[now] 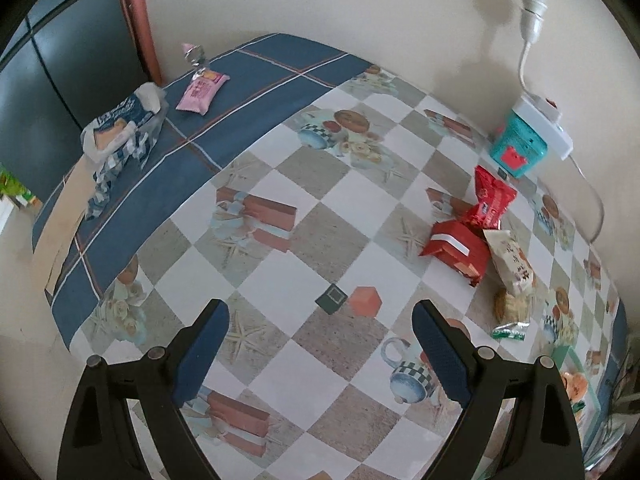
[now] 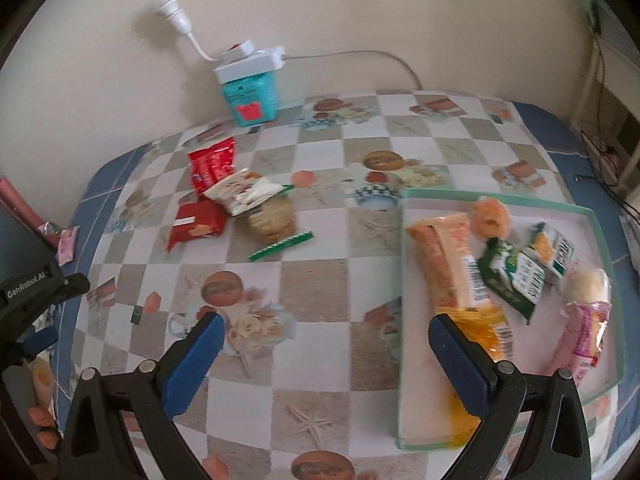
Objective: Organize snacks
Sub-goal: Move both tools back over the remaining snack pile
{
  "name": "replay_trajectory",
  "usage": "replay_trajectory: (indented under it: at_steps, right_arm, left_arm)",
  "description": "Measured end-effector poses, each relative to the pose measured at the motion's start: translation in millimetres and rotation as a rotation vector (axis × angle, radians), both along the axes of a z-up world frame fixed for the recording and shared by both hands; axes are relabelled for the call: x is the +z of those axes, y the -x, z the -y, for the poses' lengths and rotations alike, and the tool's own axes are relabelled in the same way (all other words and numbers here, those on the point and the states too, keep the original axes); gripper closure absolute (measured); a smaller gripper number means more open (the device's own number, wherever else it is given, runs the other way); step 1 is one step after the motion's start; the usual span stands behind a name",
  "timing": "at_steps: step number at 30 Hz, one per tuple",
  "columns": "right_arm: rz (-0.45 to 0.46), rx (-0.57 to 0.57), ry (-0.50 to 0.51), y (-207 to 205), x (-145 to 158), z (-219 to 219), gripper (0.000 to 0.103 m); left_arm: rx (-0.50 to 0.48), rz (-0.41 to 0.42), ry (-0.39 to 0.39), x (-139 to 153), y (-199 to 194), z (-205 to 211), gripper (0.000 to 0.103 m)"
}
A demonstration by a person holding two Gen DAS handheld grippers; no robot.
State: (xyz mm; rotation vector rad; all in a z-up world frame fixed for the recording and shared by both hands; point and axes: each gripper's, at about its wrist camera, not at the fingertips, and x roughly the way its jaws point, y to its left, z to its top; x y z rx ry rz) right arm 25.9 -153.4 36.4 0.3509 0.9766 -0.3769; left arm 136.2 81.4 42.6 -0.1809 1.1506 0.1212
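Note:
My left gripper (image 1: 320,316) is open and empty above the checked tablecloth. My right gripper (image 2: 326,330) is open and empty, just left of a green-rimmed tray (image 2: 404,288). The tray holds several snacks: an orange packet (image 2: 448,256), a yellow packet (image 2: 492,332), green packets (image 2: 516,280) and a pink-wrapped snack (image 2: 588,320). Loose on the table lie two red packets (image 2: 212,162) (image 2: 198,220) and a white cookie packet (image 2: 256,200); they also show in the left wrist view (image 1: 456,244). A pink packet (image 1: 202,88) and a blue-and-white bag (image 1: 120,124) lie far left.
A teal box (image 2: 252,98) with a white power strip on top stands by the wall, its cable trailing right. A small dark square (image 1: 331,298) and an orange cube print (image 1: 365,300) lie ahead of the left gripper. The left gripper's body (image 2: 36,292) shows at the left edge.

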Motion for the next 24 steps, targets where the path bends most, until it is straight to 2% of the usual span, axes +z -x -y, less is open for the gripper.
replay_trajectory:
  at_steps: [16, 24]
  right_arm:
    - [0.021, 0.047, 0.002, -25, -11, 1, 0.000]
    - [0.047, 0.057, -0.027, -45, -13, 12, 0.000]
  left_arm:
    - [-0.006, -0.040, 0.164, -21, -23, -3, 0.010]
    - [-0.056, -0.037, 0.143, -29, -42, 18, 0.010]
